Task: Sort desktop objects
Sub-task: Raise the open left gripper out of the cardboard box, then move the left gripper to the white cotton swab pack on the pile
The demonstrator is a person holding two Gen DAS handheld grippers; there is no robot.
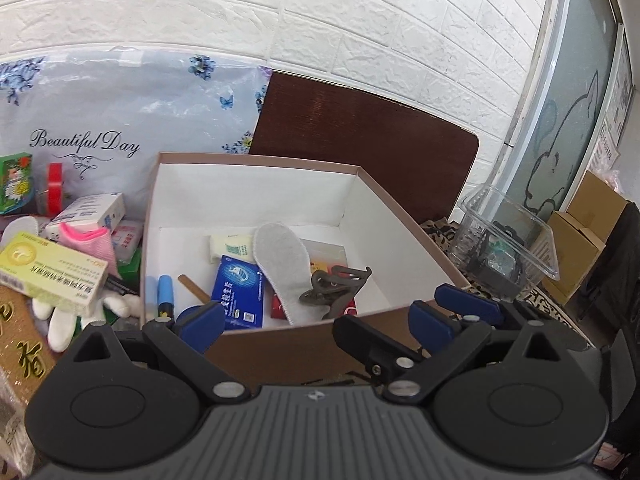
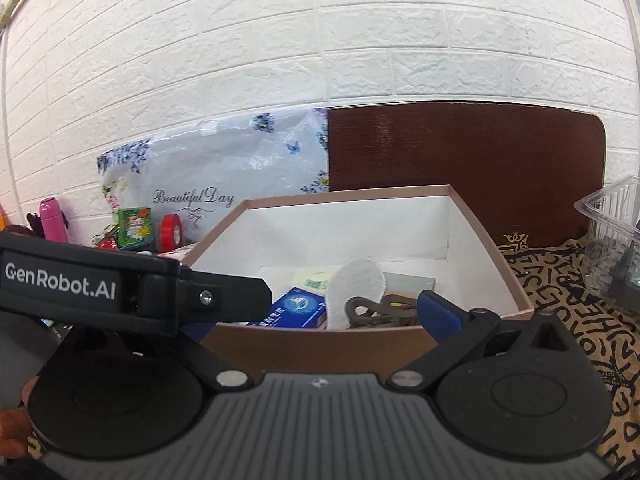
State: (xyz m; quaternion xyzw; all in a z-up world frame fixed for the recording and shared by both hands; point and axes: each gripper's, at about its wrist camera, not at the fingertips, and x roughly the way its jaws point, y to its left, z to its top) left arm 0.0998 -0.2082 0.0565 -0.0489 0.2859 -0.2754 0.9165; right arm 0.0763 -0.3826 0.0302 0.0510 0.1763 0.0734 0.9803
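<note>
Claws level, side by side, both spread before box (image 1: 280,344) front wall.

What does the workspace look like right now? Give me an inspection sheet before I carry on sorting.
Surface: patterned tan and black cloth covers the table.
Job's things: open box holds a grey insole, blue packet, grey clip, white pack and blue marker.
Clutter: left of the box, a yellow-green carton, pink sock, red tape roll, green packet; right of it, a clear plastic tub.
Grippers: left gripper open, empty; right gripper open, empty; both near the box's front wall.
Cables: nothing seen.
Surroundings: white brick wall, flowered bag, dark wooden board, cardboard boxes.
</note>
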